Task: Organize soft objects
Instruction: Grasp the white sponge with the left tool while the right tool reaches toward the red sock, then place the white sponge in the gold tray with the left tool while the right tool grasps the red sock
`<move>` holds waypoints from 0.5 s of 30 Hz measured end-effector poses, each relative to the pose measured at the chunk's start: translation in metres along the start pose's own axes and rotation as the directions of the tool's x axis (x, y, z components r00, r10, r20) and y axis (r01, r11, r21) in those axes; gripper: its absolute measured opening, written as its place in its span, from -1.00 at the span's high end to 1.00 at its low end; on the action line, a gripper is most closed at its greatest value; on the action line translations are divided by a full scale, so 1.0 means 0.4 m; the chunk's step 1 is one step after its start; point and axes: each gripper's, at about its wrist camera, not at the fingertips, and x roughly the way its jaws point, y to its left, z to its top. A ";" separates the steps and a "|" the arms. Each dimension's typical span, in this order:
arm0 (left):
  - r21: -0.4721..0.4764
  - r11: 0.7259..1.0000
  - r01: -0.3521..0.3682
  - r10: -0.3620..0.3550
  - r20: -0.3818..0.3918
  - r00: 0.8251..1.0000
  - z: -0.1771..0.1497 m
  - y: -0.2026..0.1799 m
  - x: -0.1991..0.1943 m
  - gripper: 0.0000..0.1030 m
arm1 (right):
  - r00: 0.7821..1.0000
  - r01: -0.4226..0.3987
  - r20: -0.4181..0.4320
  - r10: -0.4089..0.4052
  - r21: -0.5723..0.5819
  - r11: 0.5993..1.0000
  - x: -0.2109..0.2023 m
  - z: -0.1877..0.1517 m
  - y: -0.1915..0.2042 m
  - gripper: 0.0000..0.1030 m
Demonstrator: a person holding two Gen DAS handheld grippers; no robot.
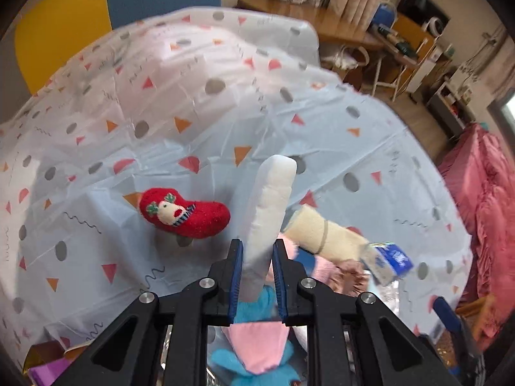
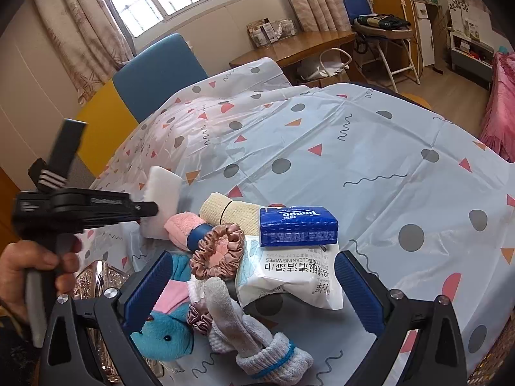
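Note:
My left gripper point(image 1: 257, 245) is shut on a white sponge block point(image 1: 273, 189) that stands up between its blue pads; the right wrist view shows this gripper point(image 2: 150, 209), in a person's hand point(image 2: 22, 270), with the sponge point(image 2: 161, 193) above the pile's left edge. A red stocking plush point(image 1: 185, 214) lies alone to the left. My right gripper point(image 2: 254, 292) is open over the pile. The pile holds a blue plush point(image 2: 167, 331), a grey sock toy point(image 2: 251, 331), a pink scrunchie point(image 2: 219, 251), a pink towel roll point(image 2: 180, 223), a cream roll point(image 2: 231, 209), a blue tissue pack point(image 2: 297, 226) and a wipes pack point(image 2: 289, 276).
A patterned plastic tablecloth point(image 2: 354, 148) covers the table. A shiny cut-glass container point(image 2: 96, 273) sits at the near left edge. A blue and yellow chair back point(image 2: 154, 67) stands behind the table, a wooden desk point(image 2: 305, 41) farther back, and pink bedding point(image 2: 502, 103) at right.

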 end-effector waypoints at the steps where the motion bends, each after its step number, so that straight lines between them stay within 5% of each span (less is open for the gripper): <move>1: -0.009 1.000 0.008 -0.008 0.026 1.000 -0.007 0.004 -0.036 0.64 | 1.000 0.000 0.001 0.000 -0.010 1.000 -0.001 -0.001 0.005 -0.96; 9: -0.061 0.997 0.050 -0.037 0.206 0.978 -0.078 0.060 -0.281 0.64 | 0.998 -0.061 -0.044 0.054 -0.189 0.980 0.004 0.011 0.105 -0.69; 15: -0.127 0.989 0.073 -0.031 0.309 0.951 -0.155 0.156 -0.405 0.64 | 0.985 -0.161 -0.136 0.108 -0.478 0.863 0.097 0.084 0.301 -0.60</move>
